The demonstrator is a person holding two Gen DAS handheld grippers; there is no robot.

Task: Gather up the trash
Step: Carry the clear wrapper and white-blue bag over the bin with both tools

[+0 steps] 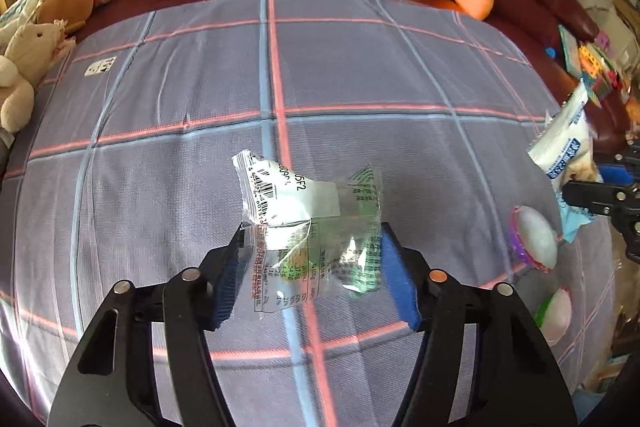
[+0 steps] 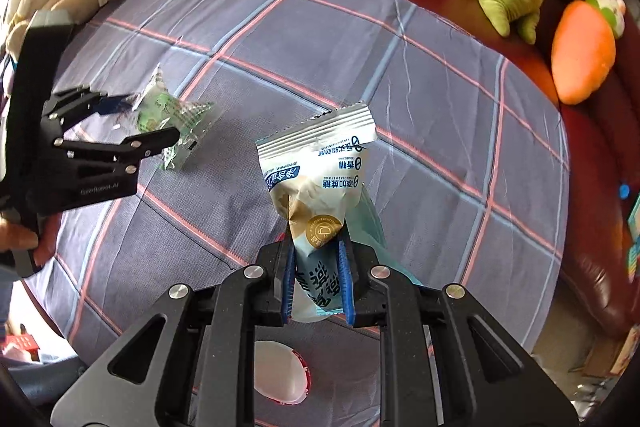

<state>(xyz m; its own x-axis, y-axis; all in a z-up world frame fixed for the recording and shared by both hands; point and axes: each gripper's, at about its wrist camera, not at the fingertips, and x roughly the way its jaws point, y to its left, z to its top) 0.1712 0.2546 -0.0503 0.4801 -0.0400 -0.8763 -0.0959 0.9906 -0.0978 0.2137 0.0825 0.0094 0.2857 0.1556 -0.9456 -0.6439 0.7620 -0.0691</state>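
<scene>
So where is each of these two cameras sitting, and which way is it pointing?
Left wrist view: sits on the left tongs, looking down along them at a clear wrapper between their blue pads, over the checked cloth.
Right wrist view: sits on the right tongs, looking down at the white snack packet they pinch; the left tongs and a fingertip show too.
Shared: cloth, both wrappers, plush toys, the sofa.
</scene>
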